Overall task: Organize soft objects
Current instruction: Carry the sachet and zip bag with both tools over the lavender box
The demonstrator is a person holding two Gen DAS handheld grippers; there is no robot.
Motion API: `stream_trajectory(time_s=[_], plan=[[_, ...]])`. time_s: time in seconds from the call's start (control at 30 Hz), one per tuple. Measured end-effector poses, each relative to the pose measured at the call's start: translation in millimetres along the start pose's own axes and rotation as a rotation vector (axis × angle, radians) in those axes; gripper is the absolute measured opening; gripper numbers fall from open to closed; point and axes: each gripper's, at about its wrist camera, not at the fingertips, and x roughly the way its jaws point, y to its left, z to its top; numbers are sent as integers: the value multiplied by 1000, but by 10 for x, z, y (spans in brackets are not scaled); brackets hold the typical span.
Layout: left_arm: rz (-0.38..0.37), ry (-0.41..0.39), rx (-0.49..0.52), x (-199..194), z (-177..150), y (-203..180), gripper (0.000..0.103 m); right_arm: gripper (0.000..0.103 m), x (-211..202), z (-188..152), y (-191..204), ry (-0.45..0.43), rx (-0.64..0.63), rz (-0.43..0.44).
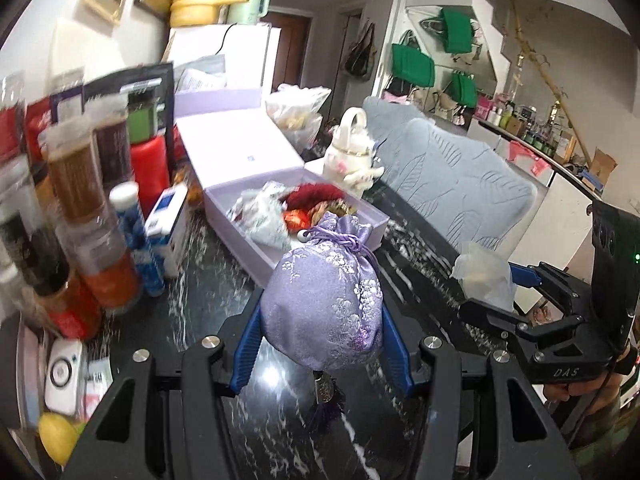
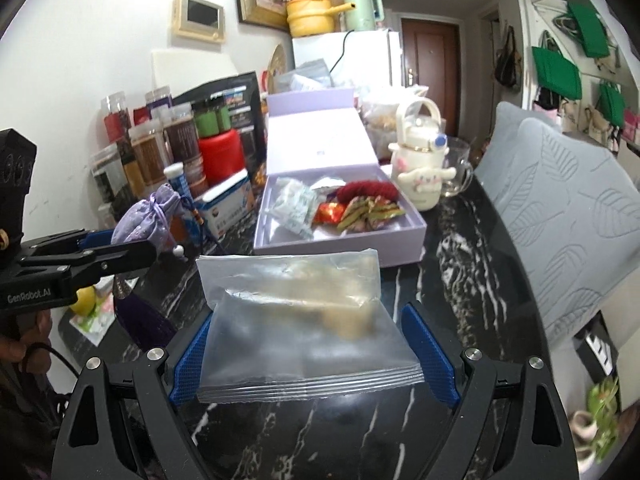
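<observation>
Purple pouch (image 1: 324, 300) clamped; lavender box (image 2: 400, 246) holds red scrunchie (image 2: 370, 191), packets.

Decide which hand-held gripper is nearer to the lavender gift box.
Left. The left hand-held gripper, holding the purple pouch, is just short of the box; the right, holding a plastic bag, sits farther back.

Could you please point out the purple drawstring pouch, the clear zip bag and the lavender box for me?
purple drawstring pouch (image 1: 324, 304): left wrist view, middle of its brocade body.
clear zip bag (image 2: 304, 336): right wrist view, centre of the plastic.
lavender box (image 2: 340, 246): right wrist view, its near wall.
</observation>
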Motion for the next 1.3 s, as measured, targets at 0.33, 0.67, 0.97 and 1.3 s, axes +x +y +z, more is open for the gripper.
stream_trajectory(time_s=[0.33,0.67,0.97,1.3], plan=[[-15,-97,53,-50,427,-110,54,89,-158,331,-34,-81,-33,-10],[-20,-159,77,25,803,-111,54,90,-76,677,-135,-121,-51,-6],[-25,-183,89,212,1144,-95,54,90,102,1062,-232,-155,-80,-4],[6,-208,95,520,1486,-26,54,89,409,1519,-324,-195,-101,16]])
